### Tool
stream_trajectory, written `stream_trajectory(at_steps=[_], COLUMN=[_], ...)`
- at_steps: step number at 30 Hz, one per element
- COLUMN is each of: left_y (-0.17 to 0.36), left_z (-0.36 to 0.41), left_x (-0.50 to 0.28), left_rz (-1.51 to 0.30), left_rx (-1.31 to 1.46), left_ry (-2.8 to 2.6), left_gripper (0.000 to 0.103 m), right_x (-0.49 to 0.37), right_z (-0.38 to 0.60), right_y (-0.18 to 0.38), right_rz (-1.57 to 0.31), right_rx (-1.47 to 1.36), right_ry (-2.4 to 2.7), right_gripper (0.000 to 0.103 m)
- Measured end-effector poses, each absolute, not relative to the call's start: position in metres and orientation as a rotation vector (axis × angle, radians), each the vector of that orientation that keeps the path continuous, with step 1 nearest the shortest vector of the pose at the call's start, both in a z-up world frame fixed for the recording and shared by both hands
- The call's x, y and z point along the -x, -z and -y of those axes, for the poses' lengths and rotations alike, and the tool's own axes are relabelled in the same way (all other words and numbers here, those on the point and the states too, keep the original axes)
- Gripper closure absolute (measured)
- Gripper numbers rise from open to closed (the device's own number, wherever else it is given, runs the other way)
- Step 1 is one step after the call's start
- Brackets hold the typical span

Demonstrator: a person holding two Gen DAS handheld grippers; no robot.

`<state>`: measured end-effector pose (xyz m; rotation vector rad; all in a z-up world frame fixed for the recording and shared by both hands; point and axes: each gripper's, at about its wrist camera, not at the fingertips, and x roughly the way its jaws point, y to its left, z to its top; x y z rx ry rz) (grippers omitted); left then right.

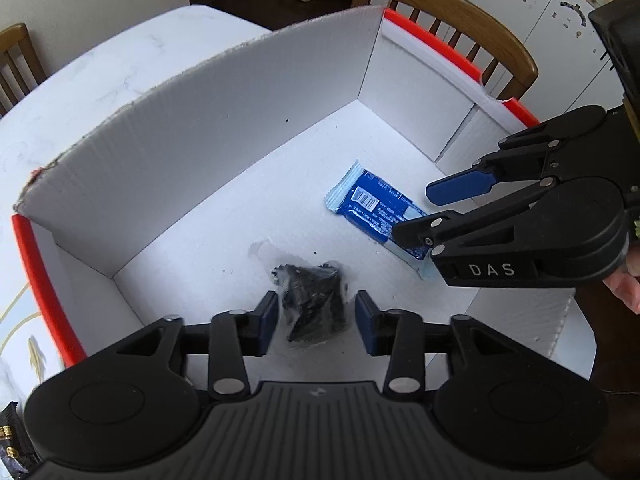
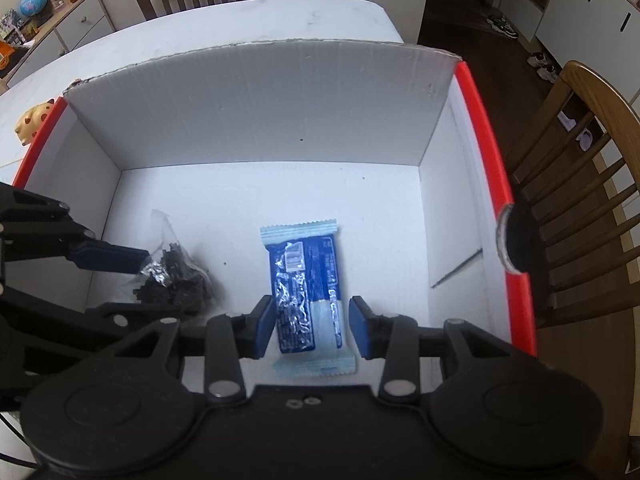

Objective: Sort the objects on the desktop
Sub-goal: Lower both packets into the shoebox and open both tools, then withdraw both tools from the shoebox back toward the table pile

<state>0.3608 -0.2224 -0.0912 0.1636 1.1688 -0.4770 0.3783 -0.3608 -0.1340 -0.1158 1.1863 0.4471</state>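
A white corrugated box point(image 1: 200, 152) with red-edged sides stands on the table. On its floor lies a clear bag of small black parts point(image 1: 312, 304). My left gripper point(image 1: 316, 316) straddles the bag, and both blue pads stand a little off it, so it is open. A blue snack packet point(image 2: 306, 292) lies flat beside the bag point(image 2: 176, 280). My right gripper point(image 2: 312, 324) is open over the packet's near half, with a gap at each pad. In the left wrist view the right gripper point(image 1: 414, 214) reaches in over the packet point(image 1: 372, 208). In the right wrist view the left gripper point(image 2: 170, 284) reaches in at the bag.
The box's walls point(image 2: 260, 112) rise tall at the far side. Wooden chairs point(image 2: 580, 200) stand close to the table point(image 1: 100, 76). A yellow toy point(image 2: 34, 120) sits outside the box at left. A dark packet point(image 1: 12, 440) lies on the table by my left hand.
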Motion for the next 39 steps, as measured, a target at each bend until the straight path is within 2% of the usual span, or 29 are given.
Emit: stream_trajectory(at_steps=[2,6,8,11,16,20,24,28,33,35,39], left_y=[0.088,0.079,0.074,0.067,0.054,0.044,0.035,0.026,0.016,0.012,0.006], left_z=[0.223,0.225,0.224,0.223,0.221,0.218,0.213,0.207,0.198,0.194,0.186], left_x=[-0.359,-0.353,-0.349,-0.344,-0.331,-0.322,-0.314,-0.307,-0.296,-0.292,-0.282], left_rz=[-1.153,-1.126,-1.109,-1.088,-1.043,-1.006,-0.972,-0.941,-0.901,-0.890,-0.861], left_rx=[-0.169,-0.167,-0.162,-0.141,-0.120,-0.100,-0.078,-0.058,-0.028,-0.013,-0.017], left_ry=[0.467,0.471,0.470,0.478,0.471,0.451,0.436,0.420,0.391,0.396,0.395], left_gripper=[0.043,0.039,0.035,0.034,0.030,0.029,0.021,0.020,0.013,0.000,0.000], right_x=[-0.378,-0.373,-0.371,-0.366,-0.359,-0.355,-0.350,-0.343,-0.332,-0.327,-0.315], right_z=[0.363,0.369,0.370,0.372,0.373,0.376,0.381,0.385,0.386,0.385,0.383], right_y=[0.132,0.125,0.120,0.113,0.102,0.094,0.084,0.070,0.055,0.052,0.046], right_rz=[-1.184,-1.172,-1.161,-1.135,-1.107,-1.075,-1.039,-1.001,-0.946,-0.931,-0.897], right_rx=[0.110,0.089,0.083,0.066,0.033,0.005,-0.021,-0.053,-0.059,-0.065,-0.074], right_ry=[-0.442,-0.448,-0.452,-0.462,-0.491,-0.503,-0.510,-0.519,-0.513,-0.507,-0.498], right_gripper=[0.060,0.056,0.045,0.038,0.038,0.033,0.031,0.028,0.020,0.019,0.017])
